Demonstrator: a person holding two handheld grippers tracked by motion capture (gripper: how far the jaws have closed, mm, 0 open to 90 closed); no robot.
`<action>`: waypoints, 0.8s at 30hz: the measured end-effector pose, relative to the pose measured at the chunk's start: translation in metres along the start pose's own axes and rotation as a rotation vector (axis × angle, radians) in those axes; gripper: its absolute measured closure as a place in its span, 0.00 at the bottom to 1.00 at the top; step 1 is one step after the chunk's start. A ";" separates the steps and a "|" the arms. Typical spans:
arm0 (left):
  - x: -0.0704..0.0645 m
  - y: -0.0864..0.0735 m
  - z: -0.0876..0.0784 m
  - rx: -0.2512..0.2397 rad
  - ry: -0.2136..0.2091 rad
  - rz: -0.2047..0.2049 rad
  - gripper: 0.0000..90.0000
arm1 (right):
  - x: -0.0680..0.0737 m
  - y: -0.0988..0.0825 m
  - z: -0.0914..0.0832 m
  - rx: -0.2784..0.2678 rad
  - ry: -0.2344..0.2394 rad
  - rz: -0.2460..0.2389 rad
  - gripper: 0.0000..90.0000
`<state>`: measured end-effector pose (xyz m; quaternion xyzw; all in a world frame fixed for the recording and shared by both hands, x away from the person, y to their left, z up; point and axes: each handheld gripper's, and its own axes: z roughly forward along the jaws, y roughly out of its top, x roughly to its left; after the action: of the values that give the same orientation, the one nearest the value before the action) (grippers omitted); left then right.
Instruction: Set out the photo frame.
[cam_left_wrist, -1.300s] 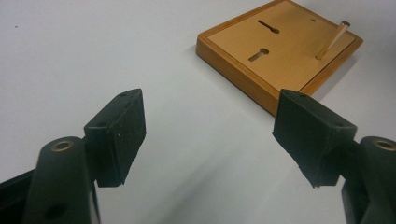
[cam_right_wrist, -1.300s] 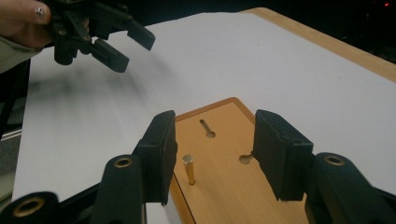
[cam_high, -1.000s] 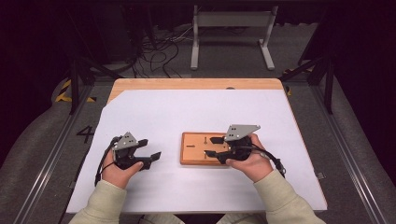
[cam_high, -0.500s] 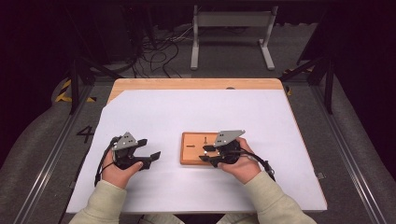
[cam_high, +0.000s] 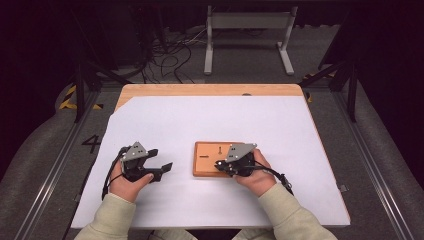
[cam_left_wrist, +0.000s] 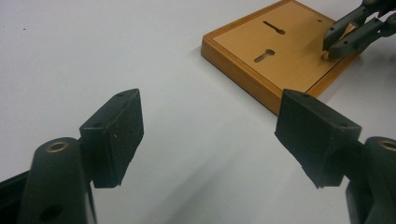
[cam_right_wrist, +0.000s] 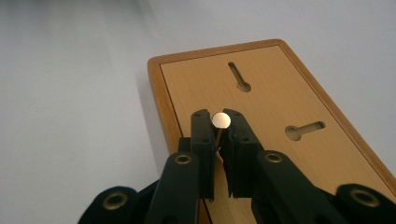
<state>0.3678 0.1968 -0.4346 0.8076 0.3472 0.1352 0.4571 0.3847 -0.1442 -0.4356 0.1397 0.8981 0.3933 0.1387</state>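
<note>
While the left gripper (cam_high: 159, 169) waits on the left of the white surface (cam_high: 210, 125), well apart from the work, the high view shows the right gripper (cam_high: 220, 164) lowered onto the near right part of the wooden board (cam_high: 206, 159), which lies near the middle of the surface with its two keyhole slots (cam_high: 219, 149) on the far and left parts.

In the left gripper view, the left gripper (cam_left_wrist: 210, 135) stands released, its jaws wide with nothing but bare surface between them. Beyond it the board (cam_left_wrist: 280, 51) lies up and to the right, and the right gripper (cam_left_wrist: 332, 49) pinches something small and pale at the board's near edge.

In the right gripper view, the right gripper (cam_right_wrist: 220, 122) has just been closing and now looks clenched on a small round-headed peg (cam_right_wrist: 221, 121), whose thin stem runs down between the pads. The peg stands upright over the board (cam_right_wrist: 261, 93), with the two slots (cam_right_wrist: 306, 130) farther off.

The step in hand appears to be the grasp of the peg. The next move probably calls for a firm hold, a straight lift, then carrying the peg to a slot so its head meets the round end. The stem is thin and could tilt or slip if the grip is loose.
</note>
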 end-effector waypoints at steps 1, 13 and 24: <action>0.000 0.000 0.000 0.000 0.000 0.000 0.26 | 0.000 0.000 0.000 0.001 0.000 -0.004 0.93; -0.003 0.000 0.002 0.005 -0.007 0.000 0.27 | 0.009 -0.002 -0.001 -0.008 -0.045 -0.122 0.92; -0.008 0.003 0.005 0.004 -0.019 0.010 0.27 | 0.032 -0.004 -0.005 0.019 -0.141 -0.310 0.93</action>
<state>0.3662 0.1875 -0.4343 0.8116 0.3391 0.1292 0.4579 0.3526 -0.1389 -0.4398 0.0282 0.9005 0.3481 0.2589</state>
